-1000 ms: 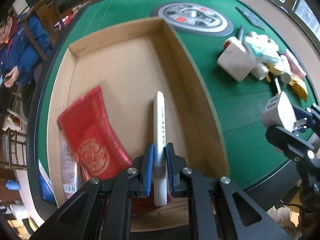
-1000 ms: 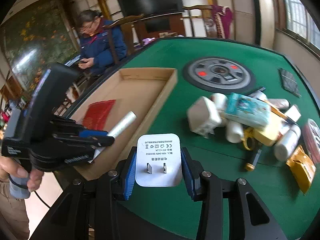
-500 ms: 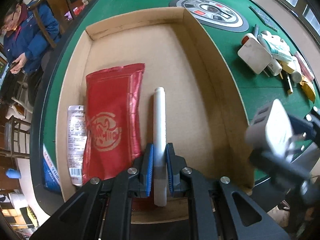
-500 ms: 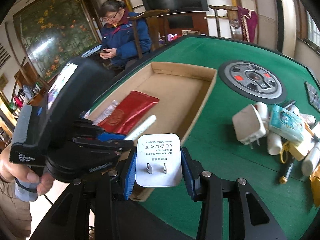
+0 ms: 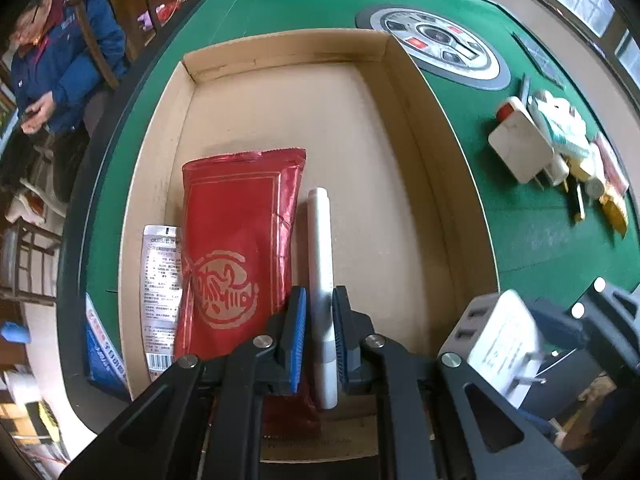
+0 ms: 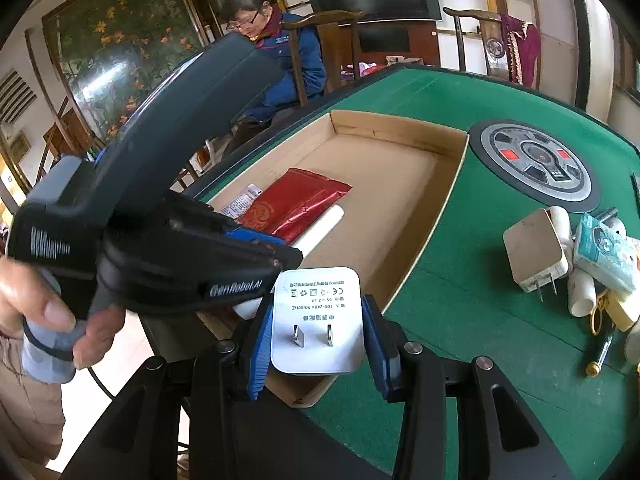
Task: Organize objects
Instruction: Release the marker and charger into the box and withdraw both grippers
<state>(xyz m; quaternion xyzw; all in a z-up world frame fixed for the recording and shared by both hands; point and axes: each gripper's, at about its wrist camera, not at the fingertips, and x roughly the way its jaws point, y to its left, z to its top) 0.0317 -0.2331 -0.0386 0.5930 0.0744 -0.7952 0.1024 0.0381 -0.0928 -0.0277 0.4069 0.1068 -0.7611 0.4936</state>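
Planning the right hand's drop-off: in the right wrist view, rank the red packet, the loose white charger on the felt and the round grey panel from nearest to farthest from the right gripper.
From the right gripper:
1. Red packet, in the box, left.
2. Loose white charger, on the felt, right.
3. Round grey panel, far right.

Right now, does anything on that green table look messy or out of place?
Yes: a jumbled pile of small items, including a white charger lying on its side, sits loose on the green table, while the cardboard tray holds only a few things laid in line.
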